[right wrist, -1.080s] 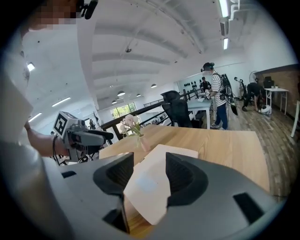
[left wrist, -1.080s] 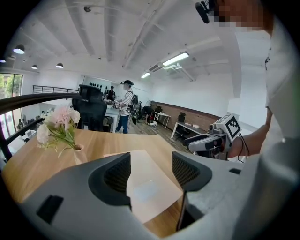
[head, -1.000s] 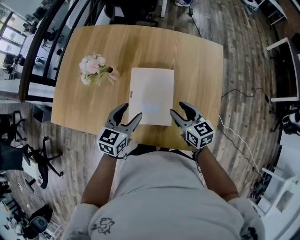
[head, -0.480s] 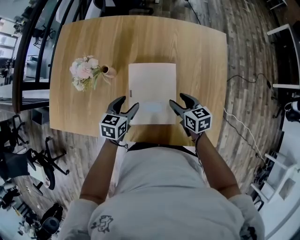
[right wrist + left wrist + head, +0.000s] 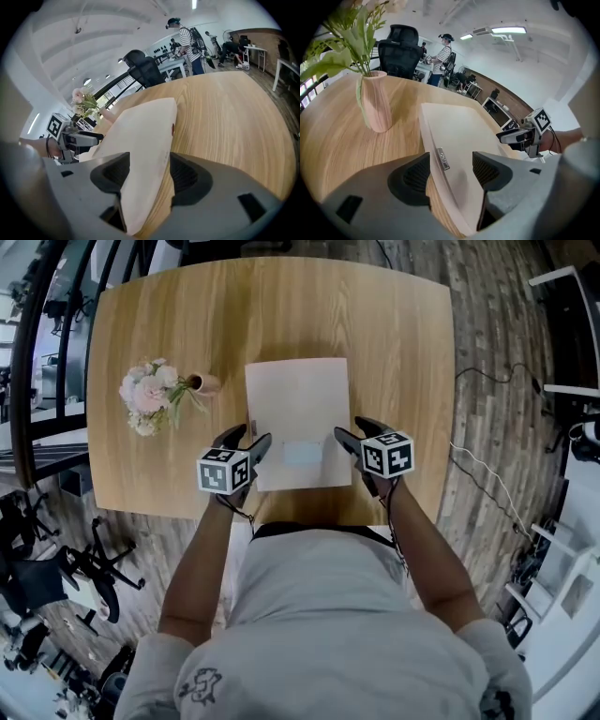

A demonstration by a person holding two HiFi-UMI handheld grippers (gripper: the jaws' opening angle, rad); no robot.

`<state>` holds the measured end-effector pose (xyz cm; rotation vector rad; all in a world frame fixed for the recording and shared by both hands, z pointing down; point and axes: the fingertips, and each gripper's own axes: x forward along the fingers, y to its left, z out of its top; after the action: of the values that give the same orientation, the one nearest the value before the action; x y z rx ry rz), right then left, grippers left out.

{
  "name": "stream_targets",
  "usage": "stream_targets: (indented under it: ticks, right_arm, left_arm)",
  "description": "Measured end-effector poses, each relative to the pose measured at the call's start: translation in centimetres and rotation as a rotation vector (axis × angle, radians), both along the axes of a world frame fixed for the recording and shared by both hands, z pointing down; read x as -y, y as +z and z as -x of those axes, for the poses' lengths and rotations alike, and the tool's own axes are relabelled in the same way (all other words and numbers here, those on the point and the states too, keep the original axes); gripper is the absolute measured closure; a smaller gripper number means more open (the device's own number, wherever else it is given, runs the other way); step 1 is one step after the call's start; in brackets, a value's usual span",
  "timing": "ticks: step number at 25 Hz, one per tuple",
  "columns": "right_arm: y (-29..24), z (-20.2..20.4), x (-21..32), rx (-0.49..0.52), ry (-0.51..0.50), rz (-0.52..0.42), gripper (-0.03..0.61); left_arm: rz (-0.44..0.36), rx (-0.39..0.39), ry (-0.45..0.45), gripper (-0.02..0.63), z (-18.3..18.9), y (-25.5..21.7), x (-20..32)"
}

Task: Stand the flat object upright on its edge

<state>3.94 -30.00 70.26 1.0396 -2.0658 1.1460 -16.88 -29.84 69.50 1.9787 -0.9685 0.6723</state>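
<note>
A flat cream rectangular object lies on the wooden table, with a small metal tag on its left edge. My left gripper straddles that left edge near the front corner; in the left gripper view the edge runs between the two dark pads without either pressing on it. My right gripper straddles the right edge in the same way. Its jaws are opening, and the object's edge passes between them with gaps on both sides. Each gripper shows in the other's view, across the object.
A pink vase of flowers lies left of the object, close to my left gripper, and appears upright in the left gripper view. The table's front edge is just behind the grippers. Office chairs and people are in the background.
Both grippers have moved forward from the object's near corners to straddle its left and right edges. The object and the vase have stayed in place.
</note>
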Motion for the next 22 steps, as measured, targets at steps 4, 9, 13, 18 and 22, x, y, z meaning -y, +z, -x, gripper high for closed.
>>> stream_targets:
  ticks: [4, 9, 13, 18, 22]
  right_arm:
    - [0.9, 0.1, 0.0, 0.013, 0.002, 0.036, 0.302]
    - [1.5, 0.3, -0.1, 0.045, 0.008, 0.072, 0.309]
    - [1.9, 0.7, -0.1, 0.055, -0.001, 0.076, 0.333]
    - [1.8, 0.5, -0.1, 0.058, -0.007, 0.087, 0.344]
    - [1.5, 0.6, 0.0, 0.046, -0.01, 0.09, 0.35]
  left_arm:
    - [0.073, -0.056, -0.029, 0.341, -0.2, 1.5, 0.1]
    - [0.115, -0.058, -0.002, 0.341, -0.6, 2.5, -0.1]
    - [0.113, -0.062, -0.001, 0.341, -0.6, 2.8, 0.1]
    - [0.104, -0.05, -0.005, 0.341, -0.8, 2.7, 0.1]
    - [0.087, -0.039, -0.017, 0.344, -0.9, 2.5, 0.3]
